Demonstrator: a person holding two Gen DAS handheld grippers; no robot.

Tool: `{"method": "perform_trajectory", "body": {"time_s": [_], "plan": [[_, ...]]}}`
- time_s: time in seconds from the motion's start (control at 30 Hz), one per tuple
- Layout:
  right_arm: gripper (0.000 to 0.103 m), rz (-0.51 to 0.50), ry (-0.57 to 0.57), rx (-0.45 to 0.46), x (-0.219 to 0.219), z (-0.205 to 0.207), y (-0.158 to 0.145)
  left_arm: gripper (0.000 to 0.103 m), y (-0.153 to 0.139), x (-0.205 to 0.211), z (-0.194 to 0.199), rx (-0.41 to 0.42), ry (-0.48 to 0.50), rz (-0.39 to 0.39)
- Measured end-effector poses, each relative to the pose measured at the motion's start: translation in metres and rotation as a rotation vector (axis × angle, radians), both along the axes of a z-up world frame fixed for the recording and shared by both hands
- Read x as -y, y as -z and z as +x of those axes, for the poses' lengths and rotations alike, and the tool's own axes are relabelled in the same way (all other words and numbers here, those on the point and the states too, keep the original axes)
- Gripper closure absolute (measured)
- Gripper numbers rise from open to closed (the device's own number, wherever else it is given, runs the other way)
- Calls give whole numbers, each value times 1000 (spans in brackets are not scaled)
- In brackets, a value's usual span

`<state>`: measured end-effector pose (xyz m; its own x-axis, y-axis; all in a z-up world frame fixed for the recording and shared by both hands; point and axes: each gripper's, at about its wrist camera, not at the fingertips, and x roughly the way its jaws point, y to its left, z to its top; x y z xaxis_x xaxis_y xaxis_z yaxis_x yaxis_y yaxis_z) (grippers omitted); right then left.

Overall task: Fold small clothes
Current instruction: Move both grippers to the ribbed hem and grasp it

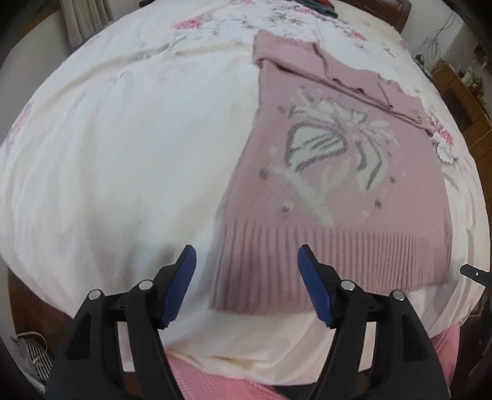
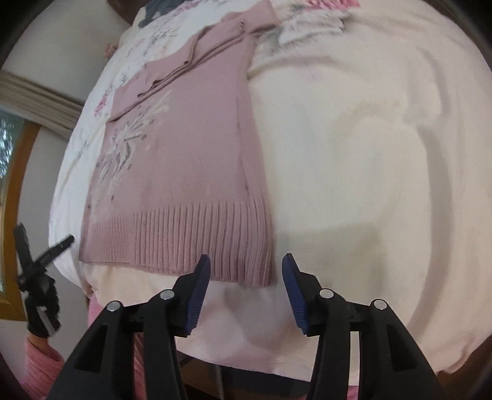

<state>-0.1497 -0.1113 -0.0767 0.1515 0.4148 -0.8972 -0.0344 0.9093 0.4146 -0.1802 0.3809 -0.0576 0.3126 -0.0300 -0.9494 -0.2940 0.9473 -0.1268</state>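
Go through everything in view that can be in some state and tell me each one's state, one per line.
Pink knitted sweater with a white bow pattern: lying flat on the bed, sleeves folded across the chest, ribbed hem nearest the grippers.
Left gripper: open, holding nothing, over the hem's left corner.
Right gripper: open, holding nothing, at the hem's right corner.
White floral bedsheet: spread out, lightly wrinkled.

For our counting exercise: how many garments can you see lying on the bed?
2. A pink knitted sweater lies flat near the bed's front edge, its sleeves folded across the chest. A dark garment sits at the far edge, mostly cut off, so it may be more than one.
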Motion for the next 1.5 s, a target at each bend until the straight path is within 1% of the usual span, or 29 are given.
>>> {"method": "perform_trajectory", "body": {"time_s": [0.03, 0.1, 0.23, 0.33, 0.43, 0.53, 0.63, 0.73, 0.8, 0.87, 0.93, 0.97, 1.0, 1.03, 1.07, 1.1, 1.13, 1.17, 1.23, 1.27, 1.3, 1.33, 1.37, 1.4, 1.5], "plan": [[54, -1, 1, -6, 0, 0, 2, 33, 3, -4, -3, -19, -10, 4], [54, -9, -2, -15, -1, -1, 7, 33, 6, -8, -6, -25, -17, 0], [54, 12, 4, -39, -6, 0, 18, 32, 15, -21, -12, -47, -43, -35], [54, 19, 12, -53, -10, 1, 24, 32, 22, -28, -15, -59, -51, -89], [54, 12, 9, -63, -17, -1, 29, 32, 28, -29, -16, -69, -49, -102], [52, 20, 5, -63, -22, -5, 28, 32, 32, -23, -15, -67, -29, -149], [52, 20, 0, -62, -26, -7, 27, 32, 38, -17, -13, -73, -20, -137], [52, 15, -16, -66, -29, -4, 26, 32, 46, -18, -14, -75, -55, -155], [52, 19, -23, -69, -28, -1, 26, 32, 48, -21, -16, -62, -80, -174], [52, 13, -31, -71, -28, 2, 27, 32, 47, -22, -17, -56, -85, -184], [52, -15, -38, -77, -29, 5, 30, 34, 47, -22, -16, -60, -77, -180], [52, -19, -37, -78, -30, 5, 32, 40, 46, -22, -15, -59, -71, -180], [52, -17, -37, -80, -30, 7, 33, 44, 45, -22, -14, -56, -63, -185], [52, -7, -33, -82, -31, 7, 34, 52, 44, -22, -12, -53, -54, -201], [52, -8, -29, -83, -31, 8, 35, 59, 44, -21, -11, -52, -53, -212], [55, -10, -25, -84, -30, 9, 35, 62, 44, -21, -9, -52, -53, -226], [62, -10, -12, -89, -29, 9, 36, 68, 44, -20, -7, -51, -48, -239], [65, -4, -6, -94, -27, 9, 36, 74, 45, -19, -6, -50, -41, -242], [73, 2, 6, -100, -24, 10, 37, 80, 44, -16, -4, -46, -30, -235], [75, 1, 5, -100, -23, 10, 37, 83, 44, -15, -4, -44, -27, -235], [80, -1, 1, -99, -22, 10, 37, 85, 44, -14, -3, -43, -26, -236], [86, -3, -4, -97, -21, 10, 37, 89, 43, -13, -3, -40, -26, -236], [89, 1, -6, -96, -20, 10, 38, 93, 42, -12, -2, -40, -25, -229], [91, 9, -6, -98, -18, 11, 38, 93, 40, -11, -1, -41, -22, -222], [92, 84, 4, -105, -10, 13, 36, 93, 32, -8, -2, -32, -17, -210]]}}
